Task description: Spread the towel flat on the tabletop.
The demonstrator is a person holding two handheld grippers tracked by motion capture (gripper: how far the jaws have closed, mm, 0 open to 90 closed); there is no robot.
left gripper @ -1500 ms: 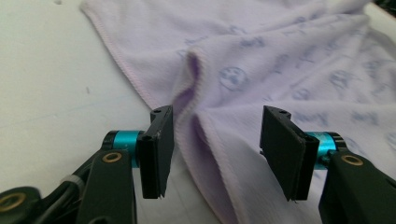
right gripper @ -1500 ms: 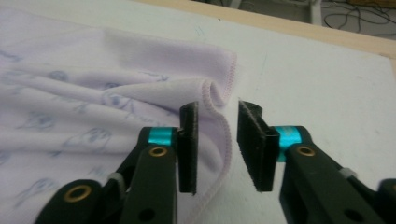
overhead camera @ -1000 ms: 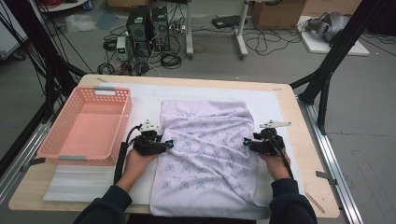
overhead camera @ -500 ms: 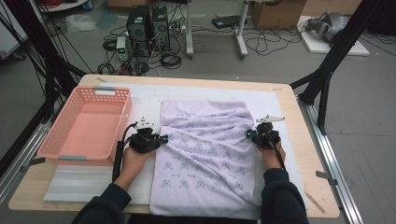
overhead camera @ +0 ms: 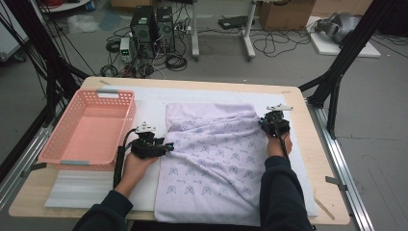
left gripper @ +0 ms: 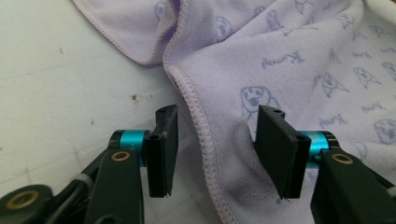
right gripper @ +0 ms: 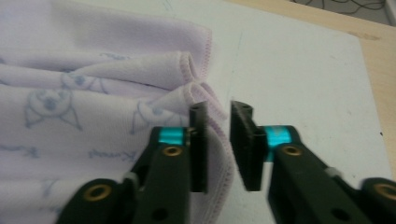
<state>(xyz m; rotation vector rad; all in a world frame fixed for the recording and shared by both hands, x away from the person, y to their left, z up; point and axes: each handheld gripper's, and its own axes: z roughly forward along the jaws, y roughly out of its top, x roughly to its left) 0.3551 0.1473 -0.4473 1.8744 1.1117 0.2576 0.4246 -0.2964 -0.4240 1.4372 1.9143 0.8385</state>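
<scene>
1. A lab or robotics test room: the pale wooden surface sits inside a black metal frame of slanted struts.
2. Two black desktop computer towers stand on the grey floor behind it, amid loose black cables.
3. Brown cardboard boxes sit farther back.

Workshop floor behind a wooden table

A grey floor carries tangled black cables, two dark computer towers and cardboard boxes beyond the table's far edge; black frame struts rise at both sides, under even light.
</scene>
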